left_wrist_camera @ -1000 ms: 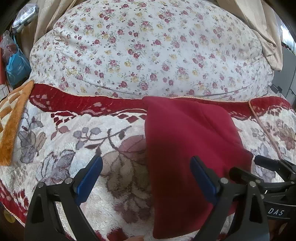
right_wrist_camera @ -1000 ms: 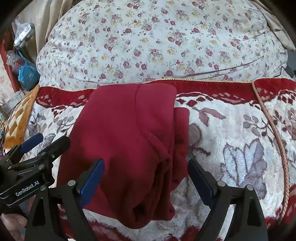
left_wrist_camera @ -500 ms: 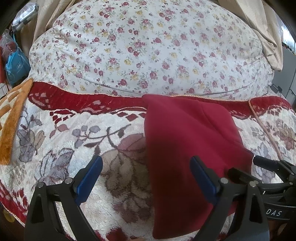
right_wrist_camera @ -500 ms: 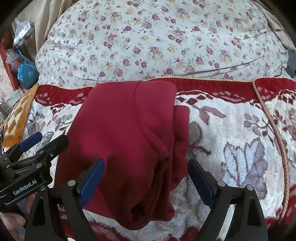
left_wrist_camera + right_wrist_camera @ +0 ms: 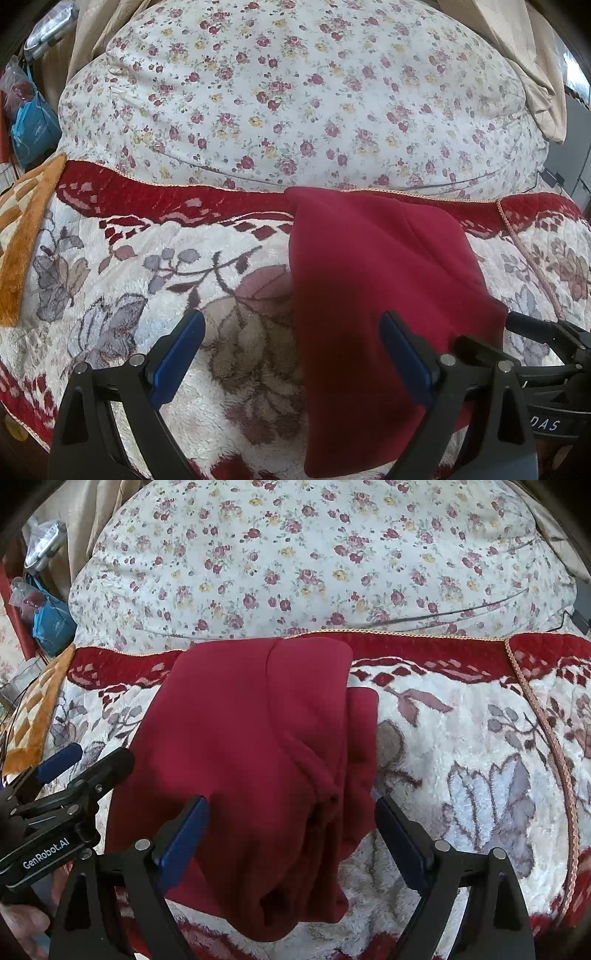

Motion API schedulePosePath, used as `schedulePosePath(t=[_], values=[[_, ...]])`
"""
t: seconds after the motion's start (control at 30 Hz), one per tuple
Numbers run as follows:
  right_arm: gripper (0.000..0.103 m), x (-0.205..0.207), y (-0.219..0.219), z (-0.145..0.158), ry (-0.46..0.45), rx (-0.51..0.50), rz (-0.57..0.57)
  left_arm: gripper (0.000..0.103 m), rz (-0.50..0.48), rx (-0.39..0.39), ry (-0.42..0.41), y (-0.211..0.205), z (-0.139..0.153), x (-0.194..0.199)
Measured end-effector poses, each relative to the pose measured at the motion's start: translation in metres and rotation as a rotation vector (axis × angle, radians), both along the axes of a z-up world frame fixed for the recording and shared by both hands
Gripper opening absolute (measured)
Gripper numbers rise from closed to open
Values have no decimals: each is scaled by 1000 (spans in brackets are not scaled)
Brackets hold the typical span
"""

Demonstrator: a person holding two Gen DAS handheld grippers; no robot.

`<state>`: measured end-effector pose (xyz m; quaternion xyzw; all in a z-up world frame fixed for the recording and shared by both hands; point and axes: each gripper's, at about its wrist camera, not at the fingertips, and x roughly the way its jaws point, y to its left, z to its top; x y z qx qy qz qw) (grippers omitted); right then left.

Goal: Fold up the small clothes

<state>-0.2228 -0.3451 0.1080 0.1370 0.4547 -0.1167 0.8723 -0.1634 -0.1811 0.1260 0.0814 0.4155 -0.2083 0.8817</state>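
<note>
A dark red garment lies folded lengthwise on a floral plush blanket; in the right wrist view the garment shows a layered, bunched right edge. My left gripper is open and empty, hovering over the garment's left edge. My right gripper is open and empty above the garment's near right part. Each gripper shows in the other's view: the right one at the right edge, the left one at the left edge.
A big rose-print duvet rises behind the blanket. An orange checked cloth lies at the left. A blue bag hangs far left. A beige curtain hangs at the upper right.
Both grippers have drifted very slightly; the view shifts a little. The garment has not moved and both grippers stay open.
</note>
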Motion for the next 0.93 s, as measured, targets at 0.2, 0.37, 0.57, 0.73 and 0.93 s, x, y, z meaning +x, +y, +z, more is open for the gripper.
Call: schedulePosePath(t=[0.2,0.37,0.57,0.73,0.93], values=[[94,0,1,-1,3,1,0,95,-9,6,3,-1,-1,0],[94,1,0,-2,6,9,-6,95,-4,5,3,-2,-1,-1],[94,1,-2,-3,5,13,1,95,-7,8,3,-2,-1,0],[94,2,0,-4,12,19,-1,95,-9,9,0,-2,-1,0],[94,1,-2,-2,0,21,2,95,-17,-11,0,2,0,2]])
